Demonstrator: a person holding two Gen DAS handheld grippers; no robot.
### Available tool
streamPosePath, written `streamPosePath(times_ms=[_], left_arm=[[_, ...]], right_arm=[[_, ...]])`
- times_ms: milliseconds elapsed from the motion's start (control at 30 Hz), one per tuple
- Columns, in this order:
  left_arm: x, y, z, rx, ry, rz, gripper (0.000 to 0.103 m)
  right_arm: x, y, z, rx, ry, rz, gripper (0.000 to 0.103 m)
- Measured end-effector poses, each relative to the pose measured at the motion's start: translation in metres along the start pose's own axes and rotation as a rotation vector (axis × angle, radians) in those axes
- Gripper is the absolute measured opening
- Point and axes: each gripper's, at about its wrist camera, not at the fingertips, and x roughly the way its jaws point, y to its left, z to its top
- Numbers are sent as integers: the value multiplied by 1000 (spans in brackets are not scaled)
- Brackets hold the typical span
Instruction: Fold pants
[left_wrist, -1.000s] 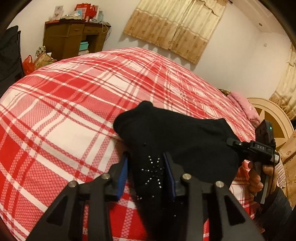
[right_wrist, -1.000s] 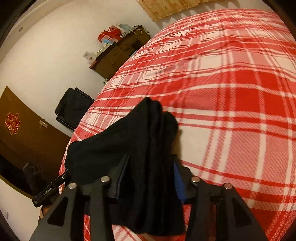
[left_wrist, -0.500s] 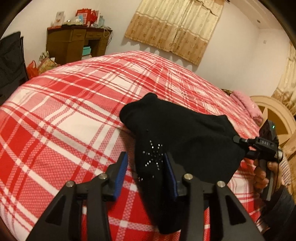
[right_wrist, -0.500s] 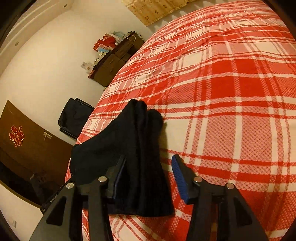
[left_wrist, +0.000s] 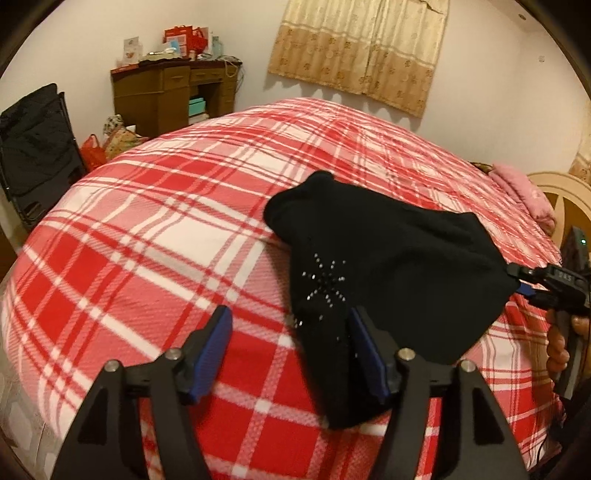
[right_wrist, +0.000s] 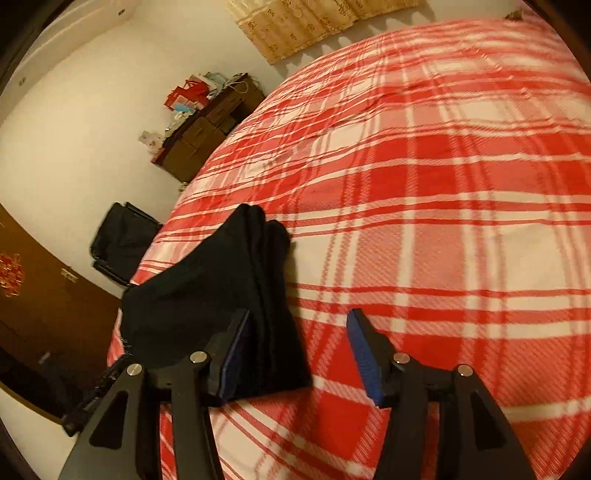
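Folded pants (left_wrist: 388, 266) hide part of right gripper (right_wrist: 299, 350).

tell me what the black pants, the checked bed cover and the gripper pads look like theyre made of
Black pants: soft matte knit or fleece, probably; it drapes in thick folds, with small shiny studs in a starburst.
Checked bed cover: woven cloth, likely cotton; a fine textured weave shows in the red and white squares.
Pads on the left hand-held gripper: blue, matte, rubbery-looking, on black hard plastic arms.

From each wrist we look forward along the fingers, close over the plaid bed (left_wrist: 155, 236), both views sharing the black pants (left_wrist: 388, 258) and wooden dresser (right_wrist: 199, 140).
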Motion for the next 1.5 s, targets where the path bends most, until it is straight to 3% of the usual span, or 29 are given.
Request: streamPosePath(times_ms=[167,300,367,433,600,733,933,1500], left_arm=[[-18,-1,-9,-25,-12,62,68],[-41,-11,-14,-5,-58,78,70],[-55,-19,-15,5,-90,70,80],[-69,-28,-16,19,-124,54,84],[-100,-53,-15,74,-183,17,84],[-122,-67,-13,104,-246,-6,98],[-141,-75,-12,127,-305,-22,98],[-135,-86,-21,152,-290,-21,99]], right_arm=[[-35,12,-13,-33,-46,-73,55],[-84,37,-41,-148,-131,-155,56],[-105,51,-58,-200,-180,-167,56],[-126,64,-76,-240,-223,-174,59],[-162,94,-105,-320,-311,-194,64],[-179,114,-115,-374,-354,-201,65],[-197,130,-124,-420,-408,-191,65],[-203,132,-126,-417,-420,-177,67]])
